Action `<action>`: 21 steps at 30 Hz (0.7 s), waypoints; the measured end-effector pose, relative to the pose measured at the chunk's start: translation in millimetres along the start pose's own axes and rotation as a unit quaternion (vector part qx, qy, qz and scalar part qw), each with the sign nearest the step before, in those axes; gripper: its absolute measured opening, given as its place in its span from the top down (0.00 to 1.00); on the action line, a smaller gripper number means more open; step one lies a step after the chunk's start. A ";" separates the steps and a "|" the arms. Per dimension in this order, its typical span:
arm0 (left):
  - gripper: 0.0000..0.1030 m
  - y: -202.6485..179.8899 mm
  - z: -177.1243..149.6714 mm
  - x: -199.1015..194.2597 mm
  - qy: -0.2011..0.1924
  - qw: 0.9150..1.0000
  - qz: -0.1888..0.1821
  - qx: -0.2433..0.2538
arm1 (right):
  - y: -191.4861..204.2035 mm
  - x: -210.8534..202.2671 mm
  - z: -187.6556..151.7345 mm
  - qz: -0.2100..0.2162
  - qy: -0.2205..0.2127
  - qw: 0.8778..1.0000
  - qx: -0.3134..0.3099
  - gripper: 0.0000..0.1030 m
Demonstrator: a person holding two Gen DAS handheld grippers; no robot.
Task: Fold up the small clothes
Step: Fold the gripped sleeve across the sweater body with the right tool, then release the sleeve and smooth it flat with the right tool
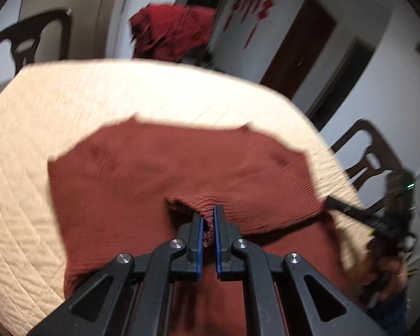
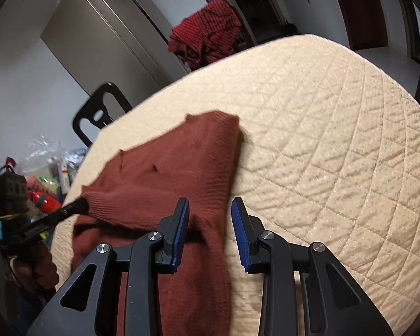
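The rust-red knit garment (image 1: 159,173) lies spread on the cream quilted worktop (image 1: 70,95), near its front edge; its long axis runs across the left wrist view; no label or writing is legible. The left gripper (image 1: 209,225) is clamped on a raised fold of the knit; the right gripper (image 2: 210,224) stands with jaws apart over the garment's right edge, gripping nothing.

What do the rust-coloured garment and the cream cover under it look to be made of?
The rust-coloured garment looks like a soft matte knit, perhaps wool or acrylic: fine ribbing shows along the edge that the left gripper pinches. The cream cover looks like quilted padded fabric with a slight sheen: stitched diamond lines puff its surface. The exact fibres cannot be told.
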State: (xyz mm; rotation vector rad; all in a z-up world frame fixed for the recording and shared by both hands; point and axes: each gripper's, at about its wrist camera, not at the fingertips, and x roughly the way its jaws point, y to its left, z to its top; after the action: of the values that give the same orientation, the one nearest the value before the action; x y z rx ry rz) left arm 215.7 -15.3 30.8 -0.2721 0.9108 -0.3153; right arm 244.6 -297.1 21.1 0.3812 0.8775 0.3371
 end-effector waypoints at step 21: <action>0.75 -5.4 6.7 20.7 0.025 0.998 0.042 0.032 | 10.0 33.7 29.2 -0.044 0.032 0.996 -0.064 0.95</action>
State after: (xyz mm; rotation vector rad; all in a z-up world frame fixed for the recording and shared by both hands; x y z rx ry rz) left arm 232.1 -27.4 21.6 -0.1665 0.9574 -0.2734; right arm 286.6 -278.9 19.9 0.2127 0.9273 0.3245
